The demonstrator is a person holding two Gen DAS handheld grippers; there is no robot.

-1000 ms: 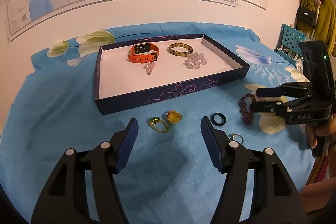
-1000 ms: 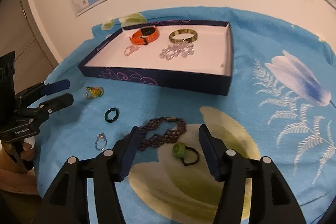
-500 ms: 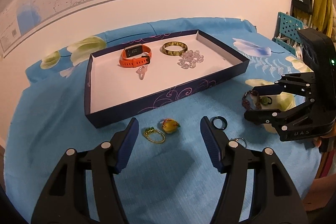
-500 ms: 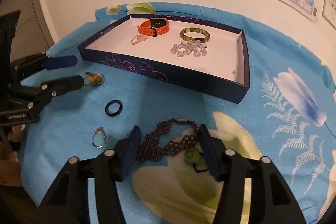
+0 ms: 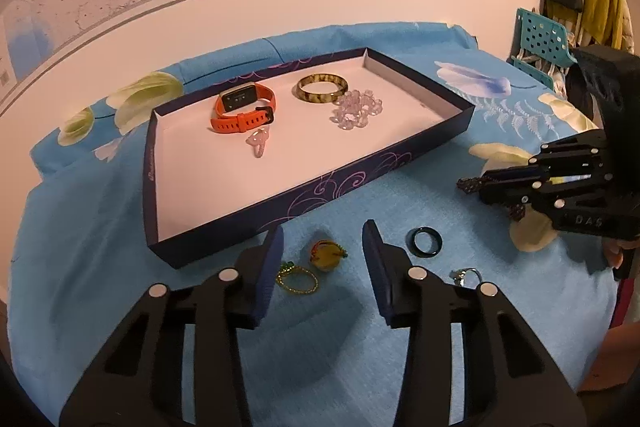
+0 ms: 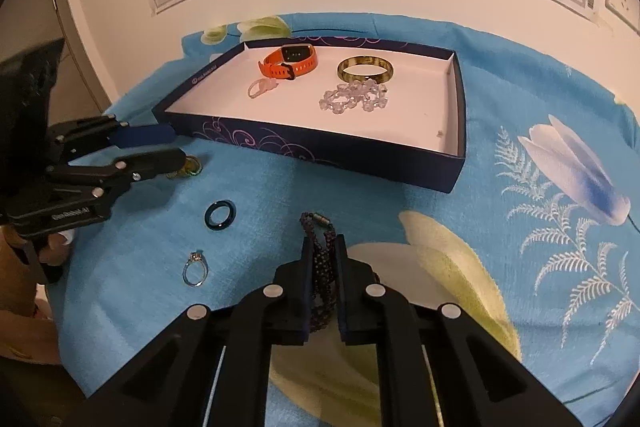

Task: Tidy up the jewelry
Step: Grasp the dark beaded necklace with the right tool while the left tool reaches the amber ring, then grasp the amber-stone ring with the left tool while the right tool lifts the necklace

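Note:
A dark purple beaded bracelet (image 6: 316,221) lies on the blue cloth. My right gripper (image 6: 323,241) is closing, and its pads press on the bracelet's middle. My left gripper (image 5: 322,231) hovers low with its jaws closing. A yellow bead charm (image 5: 326,256) and a gold ring (image 5: 298,281) lie on the cloth between its fingers, untouched. A black ring (image 5: 428,242) and a silver ring (image 5: 464,274) lie to the right of it. The navy tray (image 5: 360,179) holds an orange watch (image 5: 244,109), an amber bangle (image 5: 322,88), clear beads (image 5: 356,109) and a pink ring (image 5: 258,143).
The tray stands at the back of a bed spread with a blue flowered cloth (image 5: 80,227), against a wall with a map. A teal chair (image 5: 540,43) and hanging clothes stand at the far right. A hand shows behind each gripper.
My right gripper's jaws have come together on the beaded bracelet. The left gripper has moved in over the yellow charm and gold ring, and its jaws have narrowed.

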